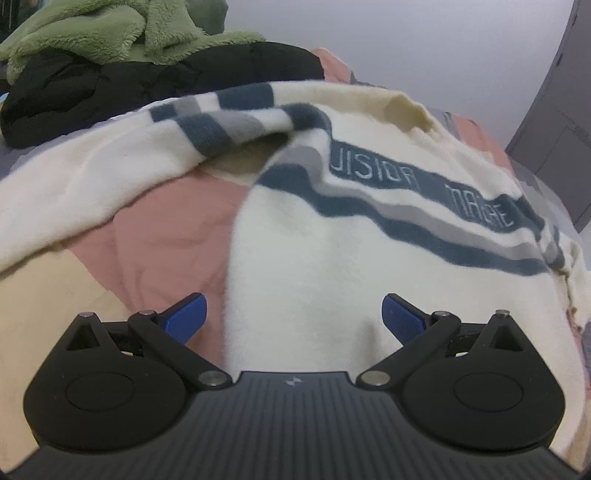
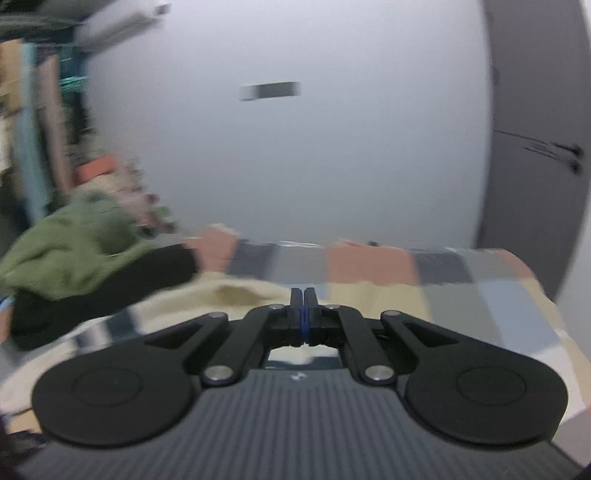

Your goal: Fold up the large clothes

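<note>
Left gripper (image 1: 293,314) wide apart, empty, over cream sweater (image 1: 332,266) near bed (image 1: 155,236) front edge; right gripper (image 2: 303,314) pinched closed, empty.

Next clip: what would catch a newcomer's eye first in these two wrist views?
The cream sweater with blue-and-grey stripes and a lettered band fills the left wrist view, spread over a pink-and-beige patchwork quilt, with the open left gripper above it. Behind it sit a black garment and a green fleece. The right wrist view is blurred, its right gripper shut on nothing visible.
</note>
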### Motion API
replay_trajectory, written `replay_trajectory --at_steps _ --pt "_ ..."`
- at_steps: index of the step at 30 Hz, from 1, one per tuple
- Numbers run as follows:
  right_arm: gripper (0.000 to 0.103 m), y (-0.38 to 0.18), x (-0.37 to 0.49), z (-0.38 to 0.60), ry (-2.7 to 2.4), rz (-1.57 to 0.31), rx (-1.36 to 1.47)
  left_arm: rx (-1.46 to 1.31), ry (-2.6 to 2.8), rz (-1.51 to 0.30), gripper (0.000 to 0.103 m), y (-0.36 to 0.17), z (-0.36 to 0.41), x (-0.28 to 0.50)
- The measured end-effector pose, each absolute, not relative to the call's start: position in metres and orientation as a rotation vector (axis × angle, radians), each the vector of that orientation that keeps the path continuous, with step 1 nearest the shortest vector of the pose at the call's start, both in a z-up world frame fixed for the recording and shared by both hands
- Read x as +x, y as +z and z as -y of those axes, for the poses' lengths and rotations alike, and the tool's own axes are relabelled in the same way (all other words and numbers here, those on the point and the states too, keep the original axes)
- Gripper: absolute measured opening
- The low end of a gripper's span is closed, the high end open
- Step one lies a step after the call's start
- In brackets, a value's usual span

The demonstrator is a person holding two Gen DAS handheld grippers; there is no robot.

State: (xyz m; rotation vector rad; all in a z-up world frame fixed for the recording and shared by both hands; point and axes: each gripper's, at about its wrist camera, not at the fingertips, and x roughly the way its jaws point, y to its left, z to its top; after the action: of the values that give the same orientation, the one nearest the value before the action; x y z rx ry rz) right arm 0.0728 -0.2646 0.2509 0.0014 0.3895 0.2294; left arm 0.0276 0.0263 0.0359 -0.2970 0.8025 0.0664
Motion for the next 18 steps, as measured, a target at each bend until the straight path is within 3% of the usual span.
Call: replay_trajectory --at_steps 9,18 --pt "0.003 0.213 0.053 0.206 0.293 -0.519 -0.016 -0.298 0.036 -0.774 0.102 0.043 -0.024 0.01" --pt "0.005 0.155 0.086 0.274 0.046 -0.547 0.016 -0.286 0.017 -0.775 0.102 0.037 -0.015 0.016"
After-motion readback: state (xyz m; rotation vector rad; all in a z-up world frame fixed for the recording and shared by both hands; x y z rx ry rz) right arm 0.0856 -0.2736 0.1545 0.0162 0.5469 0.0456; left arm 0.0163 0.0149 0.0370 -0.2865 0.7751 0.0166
